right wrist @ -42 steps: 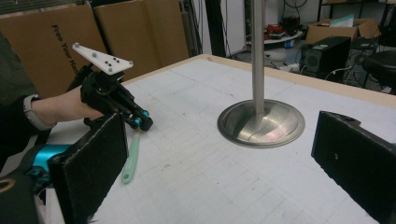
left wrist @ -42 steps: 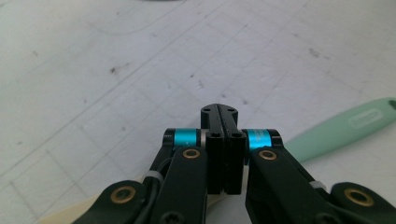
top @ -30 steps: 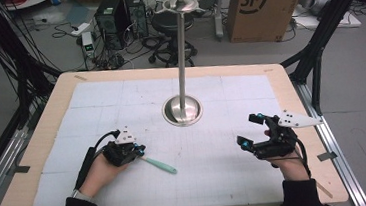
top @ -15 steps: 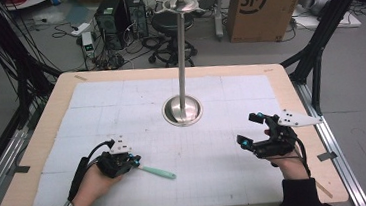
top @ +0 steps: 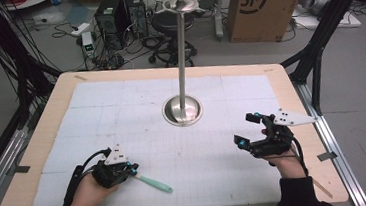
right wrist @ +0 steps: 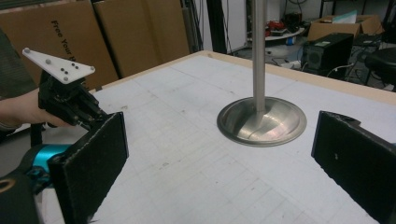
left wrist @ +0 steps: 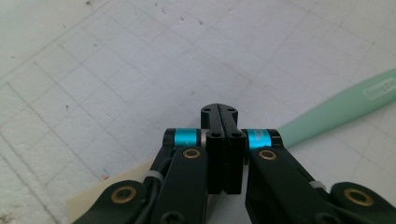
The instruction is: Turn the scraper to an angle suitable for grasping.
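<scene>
Left tongs (top: 135,170) closed, clamping the end of a mint handle (top: 154,183) lying on the desk (top: 300,92) mat near the front edge; its raised lettering is unreadable. Steel stand (top: 183,110) mid-desk. Right tongs (top: 251,129) wide open, empty. Behind: box (top: 263,5) marked "SF".

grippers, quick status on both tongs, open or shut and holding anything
left gripper: tongs shut; mint green tool lies beside them, grip cannot be told
right gripper: tongs open, nothing between them
</scene>
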Demonstrator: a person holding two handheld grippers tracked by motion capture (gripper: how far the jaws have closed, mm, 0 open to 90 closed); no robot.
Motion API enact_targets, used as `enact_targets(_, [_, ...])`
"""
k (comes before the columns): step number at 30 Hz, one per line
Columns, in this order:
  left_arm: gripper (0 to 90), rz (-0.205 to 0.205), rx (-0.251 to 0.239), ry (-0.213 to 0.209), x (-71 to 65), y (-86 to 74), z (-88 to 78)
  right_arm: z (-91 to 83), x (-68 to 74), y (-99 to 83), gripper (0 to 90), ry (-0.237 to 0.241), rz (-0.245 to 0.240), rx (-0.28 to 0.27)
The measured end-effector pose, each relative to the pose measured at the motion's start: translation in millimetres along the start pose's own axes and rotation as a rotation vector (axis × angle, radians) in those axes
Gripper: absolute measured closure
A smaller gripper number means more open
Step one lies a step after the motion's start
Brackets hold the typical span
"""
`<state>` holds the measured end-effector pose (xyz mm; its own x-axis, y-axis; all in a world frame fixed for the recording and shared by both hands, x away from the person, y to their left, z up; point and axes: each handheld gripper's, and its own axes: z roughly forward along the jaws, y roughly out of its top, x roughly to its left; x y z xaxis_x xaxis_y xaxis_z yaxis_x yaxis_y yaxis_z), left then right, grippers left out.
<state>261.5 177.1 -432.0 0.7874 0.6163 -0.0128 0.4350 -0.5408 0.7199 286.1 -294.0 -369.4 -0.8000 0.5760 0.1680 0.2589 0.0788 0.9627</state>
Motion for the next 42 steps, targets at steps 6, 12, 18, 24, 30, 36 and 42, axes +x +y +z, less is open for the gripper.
enact_targets(6, [89.9,0.031,-0.066,-0.045,-19.0,-5.2,-16.6,-2.8,-4.1,1.1,2.5,-0.008,0.015,-0.016])
enact_targets(12, [89.9,0.023,-0.050,-0.151,-37.0,-14.8,-14.1,-1.2,-4.1,1.1,2.5,-0.002,0.012,-0.014])
enact_targets(18, [89.8,0.074,-0.014,-0.127,-44.5,-15.8,-1.7,0.5,-2.8,0.7,2.5,-0.007,0.011,-0.007])
enact_targets(24, [89.7,0.082,-0.031,-0.096,-40.4,-7.4,9.3,4.7,-2.7,-0.9,2.5,-0.007,0.006,0.008])
enact_targets(30, [89.7,0.118,-0.033,-0.034,-37.9,7.4,24.4,1.2,-1.1,-0.1,2.6,-0.012,0.007,0.001])
enact_targets(36, [89.8,-0.004,-0.064,-0.026,-19.8,16.5,38.8,2.1,-0.7,-0.5,2.5,-0.013,0.005,0.009])
enact_targets(42, [89.8,-0.014,-0.097,0.006,-7.9,23.3,50.6,3.0,-0.8,-1.6,2.5,-0.012,0.007,0.015])
